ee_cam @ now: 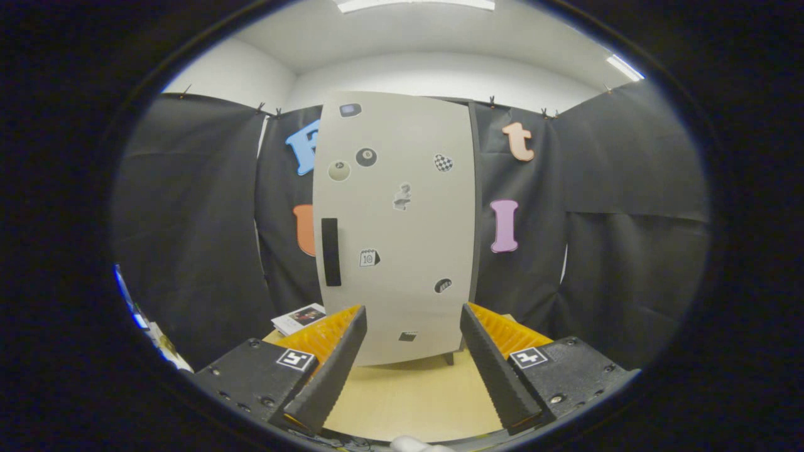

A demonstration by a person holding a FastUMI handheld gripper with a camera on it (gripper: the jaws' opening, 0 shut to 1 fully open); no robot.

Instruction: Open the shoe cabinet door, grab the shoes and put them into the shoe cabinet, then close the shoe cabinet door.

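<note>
A tall pale shoe cabinet [402, 251] stands upright on the light wooden surface [408, 395], straight ahead and beyond my fingers. Its door is shut and carries several small stickers. A dark vertical handle [330, 252] sits near the door's left edge. My gripper [411, 317] is open, with a wide gap and nothing between its fingers; the cabinet's lower front shows through the gap. A small white shape [418, 444] peeks in close below the fingers; I cannot tell what it is.
A small printed booklet or box [300, 318] lies on the surface left of the cabinet, just behind my left finger. Black cloth walls close the booth on the left, back and right. Bare wooden surface stretches between my fingers and the cabinet.
</note>
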